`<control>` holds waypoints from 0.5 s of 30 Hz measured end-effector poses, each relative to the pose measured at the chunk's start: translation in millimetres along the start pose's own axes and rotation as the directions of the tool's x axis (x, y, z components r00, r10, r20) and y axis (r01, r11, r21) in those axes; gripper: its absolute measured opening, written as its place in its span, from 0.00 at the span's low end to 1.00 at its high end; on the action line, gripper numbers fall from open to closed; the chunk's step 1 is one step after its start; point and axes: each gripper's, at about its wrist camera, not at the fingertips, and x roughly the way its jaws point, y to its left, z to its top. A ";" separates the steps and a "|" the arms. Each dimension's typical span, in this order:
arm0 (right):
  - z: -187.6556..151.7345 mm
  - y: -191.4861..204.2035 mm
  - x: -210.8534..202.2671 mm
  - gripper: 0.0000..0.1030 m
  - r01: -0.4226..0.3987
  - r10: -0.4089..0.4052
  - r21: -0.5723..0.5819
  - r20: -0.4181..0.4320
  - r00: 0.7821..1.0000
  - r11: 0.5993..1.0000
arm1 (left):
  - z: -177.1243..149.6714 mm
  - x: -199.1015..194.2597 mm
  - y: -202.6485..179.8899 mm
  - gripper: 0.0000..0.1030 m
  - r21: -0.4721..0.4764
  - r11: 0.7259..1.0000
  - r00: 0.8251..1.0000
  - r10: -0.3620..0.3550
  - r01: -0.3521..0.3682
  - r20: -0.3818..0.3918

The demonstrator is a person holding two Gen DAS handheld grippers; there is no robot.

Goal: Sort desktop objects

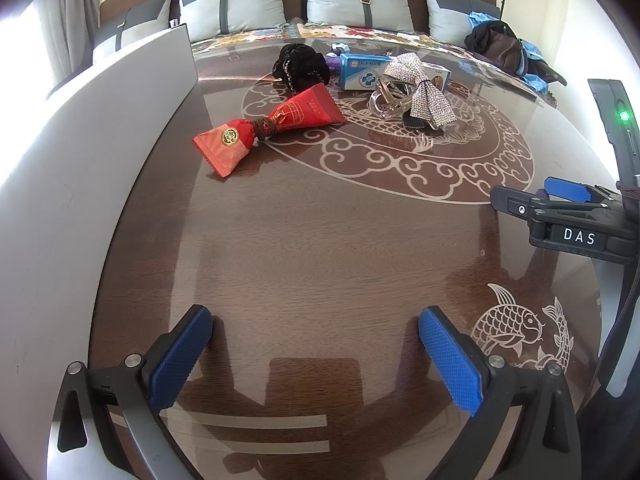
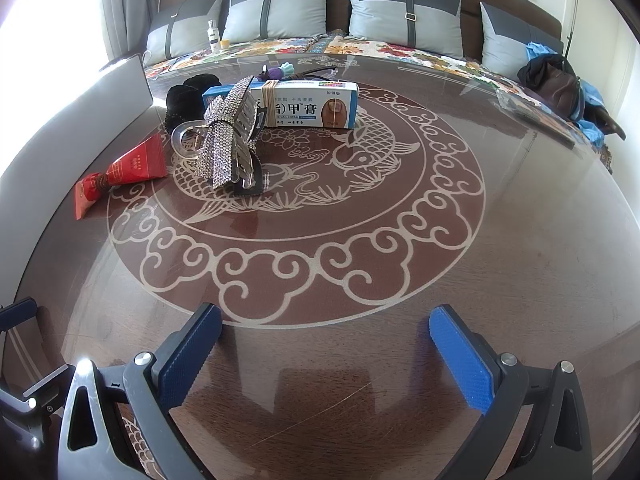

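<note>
Both grippers low over the glass-topped table (image 2: 520, 208), nothing held. My left gripper (image 1: 316, 344) has jaws wide apart, right gripper (image 2: 326, 344) same. Clutter sits far side, centre of the fish pattern: red tube (image 1: 276, 128) lying nearest the white box wall (image 1: 80, 184), black scrunchie (image 1: 300, 66) behind it, rhinestone bow clip (image 2: 222, 136) on a clear claw clip (image 2: 188, 142), cream carton (image 2: 288, 106) just behind.

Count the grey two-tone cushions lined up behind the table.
4: one grey two-tone cushion at far left, one left of centre, one right of centre, one at far right beside the dark bag. More may sit outside the frame.
</note>
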 end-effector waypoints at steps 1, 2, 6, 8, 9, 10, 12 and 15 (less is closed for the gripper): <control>0.0 0.0 0.0 1.00 0.000 0.000 0.000 0.000 1.000 1.000 | 0.0 0.0 0.0 1.00 -0.001 1.000 1.000 0.000 0.000 0.000; 0.1 0.0 0.0 1.00 0.000 0.000 0.000 0.000 1.000 1.000 | 0.0 -0.1 0.0 1.00 -0.001 1.000 1.000 -0.001 0.001 0.000; 0.2 -0.1 0.0 1.00 0.000 0.000 0.000 0.000 1.000 1.000 | 0.2 0.0 0.8 1.00 0.000 1.000 1.000 -0.002 0.002 -0.001; 0.2 -0.1 0.0 1.00 0.000 0.000 0.000 0.000 1.000 1.000 | 0.3 0.1 1.3 1.00 0.001 1.000 1.000 -0.003 0.003 -0.003; 0.1 0.0 0.0 1.00 0.000 0.000 0.000 0.000 1.000 1.000 | 0.4 0.1 1.3 1.00 0.001 1.000 1.000 -0.003 0.003 -0.003; 0.1 0.0 0.0 1.00 0.000 0.000 0.000 0.000 1.000 1.000 | 0.4 0.0 1.2 1.00 0.001 1.000 1.000 -0.003 0.003 -0.003; 0.1 0.0 0.0 1.00 0.000 0.000 0.000 0.000 1.000 1.000 | 0.2 -0.1 1.2 1.00 0.001 1.000 1.000 -0.003 0.003 -0.001; 0.1 0.0 0.0 1.00 0.000 0.000 0.000 0.000 1.000 1.000 | 0.0 0.1 1.3 1.00 -0.001 1.000 1.000 -0.003 0.003 0.003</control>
